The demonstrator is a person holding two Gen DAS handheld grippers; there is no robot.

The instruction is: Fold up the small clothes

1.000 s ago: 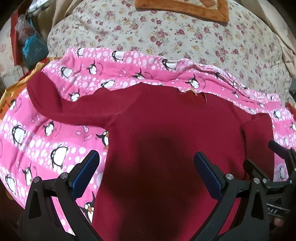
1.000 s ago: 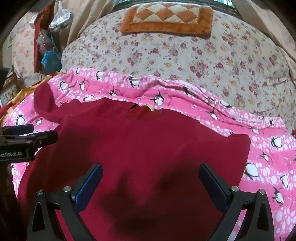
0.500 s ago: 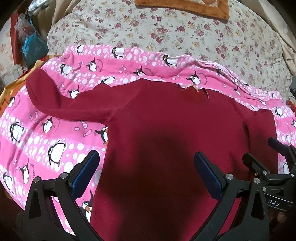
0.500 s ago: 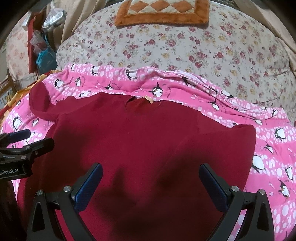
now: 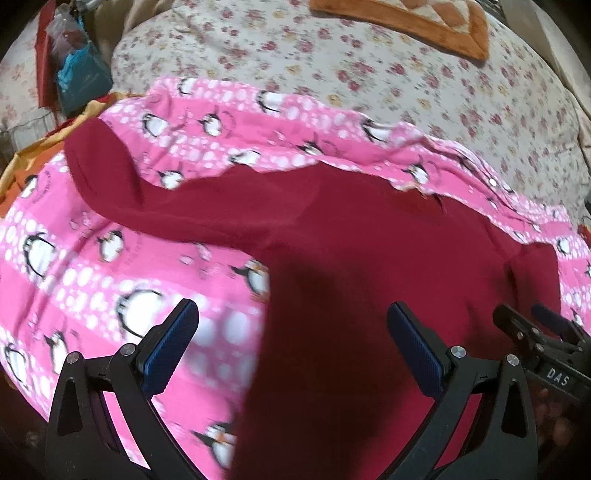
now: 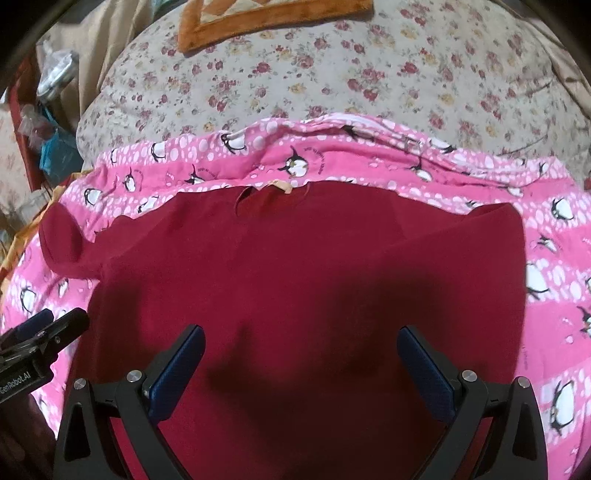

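A dark red long-sleeved top (image 5: 354,258) lies flat on a pink penguin-print blanket (image 5: 110,280), collar at the far side. Its left sleeve (image 5: 122,192) stretches out to the left; its right sleeve (image 6: 491,243) is folded in over the body. My left gripper (image 5: 291,328) is open and empty above the top's left edge. My right gripper (image 6: 301,354) is open and empty above the top's (image 6: 295,266) lower middle. Each gripper shows at the edge of the other's view: the right one (image 5: 535,325) and the left one (image 6: 48,325).
The blanket (image 6: 554,280) lies on a floral bedspread (image 6: 332,74) with an orange checked mat (image 6: 266,18) at the far end. Bags and clutter (image 5: 81,74) stand beyond the bed's left side. An orange cloth edge (image 5: 22,166) shows at the left.
Both grippers have moved left and a little forward over the top, still open. The left wrist view is blurred from the motion. The top has not moved.
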